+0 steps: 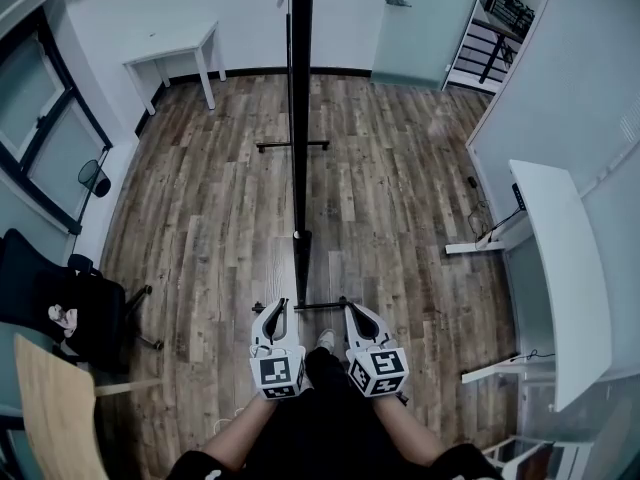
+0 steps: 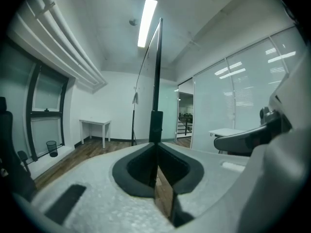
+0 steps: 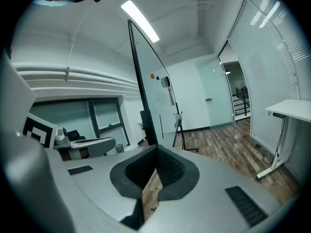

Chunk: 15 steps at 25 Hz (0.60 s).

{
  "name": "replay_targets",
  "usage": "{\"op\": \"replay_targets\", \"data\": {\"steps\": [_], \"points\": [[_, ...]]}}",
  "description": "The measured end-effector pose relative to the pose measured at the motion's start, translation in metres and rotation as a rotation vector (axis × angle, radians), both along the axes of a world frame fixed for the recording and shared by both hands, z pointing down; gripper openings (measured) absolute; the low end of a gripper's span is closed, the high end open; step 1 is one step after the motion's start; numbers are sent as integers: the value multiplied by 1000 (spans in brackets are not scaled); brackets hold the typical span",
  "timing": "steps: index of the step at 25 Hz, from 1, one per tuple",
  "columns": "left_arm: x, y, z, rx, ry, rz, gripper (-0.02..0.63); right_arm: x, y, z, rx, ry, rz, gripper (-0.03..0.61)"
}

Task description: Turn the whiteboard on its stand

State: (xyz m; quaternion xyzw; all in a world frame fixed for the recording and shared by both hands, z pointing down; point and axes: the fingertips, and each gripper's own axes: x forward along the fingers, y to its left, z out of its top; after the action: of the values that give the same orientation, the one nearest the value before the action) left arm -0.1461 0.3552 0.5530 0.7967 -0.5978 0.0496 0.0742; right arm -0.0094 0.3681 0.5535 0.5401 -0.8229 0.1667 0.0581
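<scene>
Here, the whiteboard (image 1: pixel 301 88) stood edge-on on its stand (image 1: pixel 292 146) on the wood floor (image 1: pixel 400 188), just ahead of the left claw (image 1: pixel 279 308) and right claw (image 1: pixel 351 310), both clenched shut and empty.

You get the whiteboard (image 1: pixel 301 98) edge-on in the head view: neither face shows, and its top runs off the upper edge. The stand's near foot bar (image 1: pixel 318 306) is partly covered by the left gripper (image 1: pixel 278 304) and right gripper (image 1: pixel 349 307). The wooden tabletop (image 1: pixel 55 408) at near left is cut by the frame, as are your forearms (image 1: pixel 398 430). What sits on the shelf (image 1: pixel 510 13) at far right is too small to tell. In the left gripper view, the right gripper's body blocks the room's right side.
</scene>
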Motion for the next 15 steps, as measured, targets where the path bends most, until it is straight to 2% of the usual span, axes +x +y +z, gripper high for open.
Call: {"op": "replay_targets", "data": {"steps": [7, 12, 15], "points": [[-7, 37, -14, -10, 2, -8, 27, -6, 32, -8, -5, -4, -2, 11], [-3, 54, -30, 13, 60, -2, 26, -2, 47, -14, -2, -10, 3, 11], [2, 61, -37, 36, 68, -7, 26, 4, 52, -19, 4, -9, -3, 11]]}}
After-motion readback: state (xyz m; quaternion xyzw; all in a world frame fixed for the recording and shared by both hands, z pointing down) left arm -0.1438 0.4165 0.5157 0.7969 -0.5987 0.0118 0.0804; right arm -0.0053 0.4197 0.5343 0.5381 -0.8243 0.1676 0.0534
